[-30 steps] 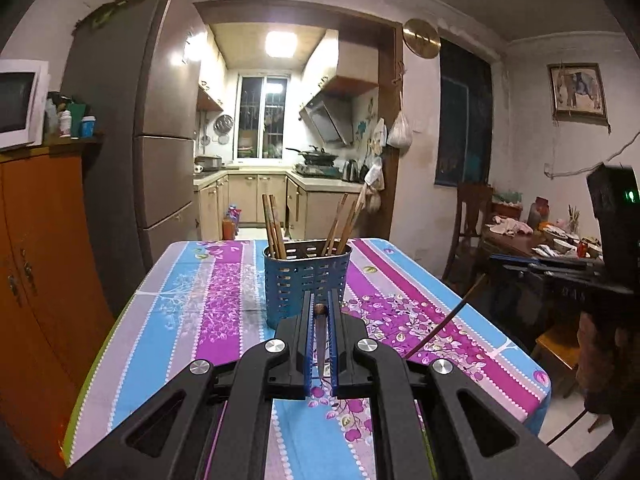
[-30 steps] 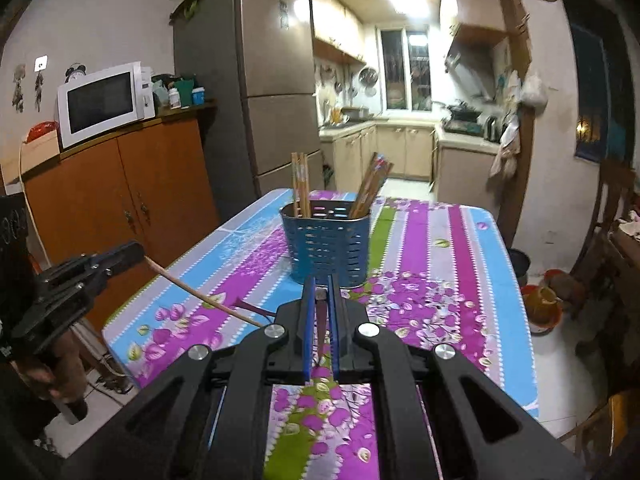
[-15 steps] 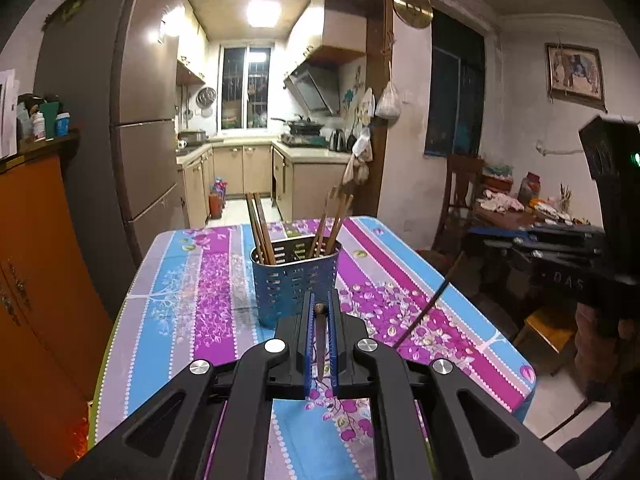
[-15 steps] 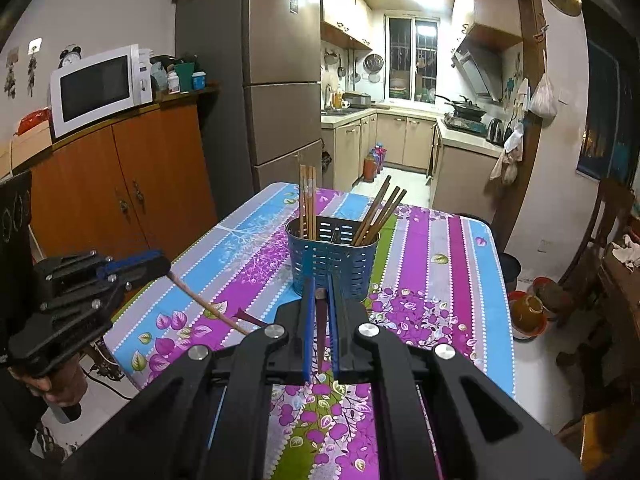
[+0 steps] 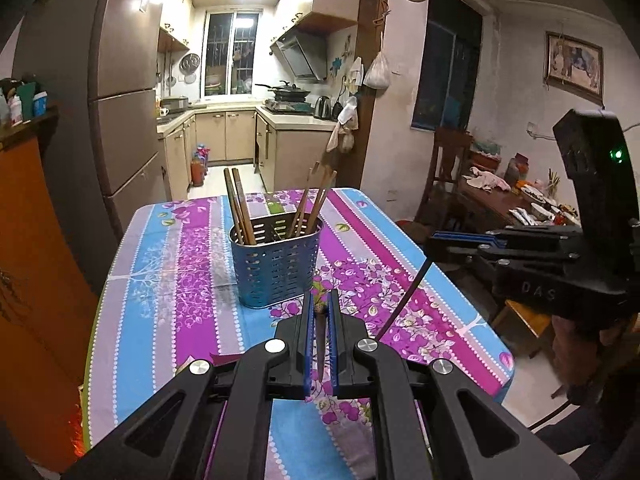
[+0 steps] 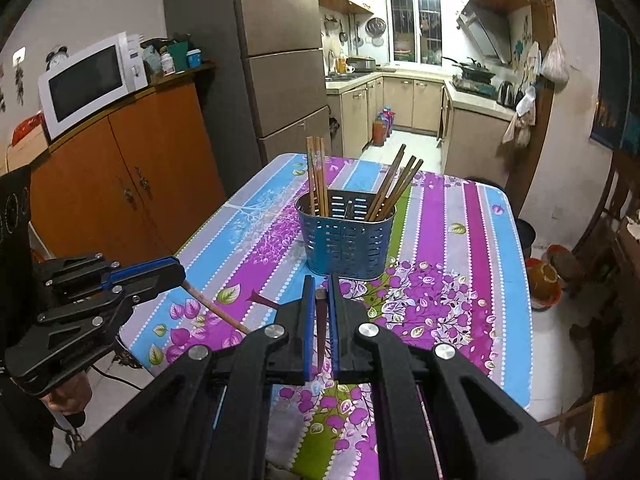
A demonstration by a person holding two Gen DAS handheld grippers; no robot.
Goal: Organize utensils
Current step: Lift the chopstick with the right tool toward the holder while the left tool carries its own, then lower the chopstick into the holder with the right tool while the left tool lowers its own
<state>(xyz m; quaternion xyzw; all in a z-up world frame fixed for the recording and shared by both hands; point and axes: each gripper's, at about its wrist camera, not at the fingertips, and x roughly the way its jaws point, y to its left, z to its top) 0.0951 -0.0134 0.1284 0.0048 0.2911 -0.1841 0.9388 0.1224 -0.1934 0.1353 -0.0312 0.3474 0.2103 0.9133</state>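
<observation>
A blue perforated utensil holder (image 5: 276, 264) stands mid-table with several wooden chopsticks (image 5: 239, 212) upright in two compartments; it also shows in the right wrist view (image 6: 346, 240). My left gripper (image 5: 319, 304) is shut on a chopstick (image 5: 320, 340), held above the table short of the holder. My right gripper (image 6: 320, 288) is shut on another chopstick (image 6: 321, 328), also short of the holder. Each gripper shows in the other's view, the right one (image 5: 436, 238) with its dark chopstick (image 5: 404, 300) slanting down, the left one (image 6: 176, 272) likewise.
The table (image 5: 168, 280) has a striped floral cloth. A fridge (image 6: 280, 64) and an orange cabinet (image 6: 132, 168) with a microwave (image 6: 88, 80) stand to the left. A chair (image 5: 444, 172) and a cluttered side table (image 5: 512, 200) are on the right.
Both grippers have risen and pulled back a little from the holder, still shut on their chopsticks; the views now look down more into the holder.
</observation>
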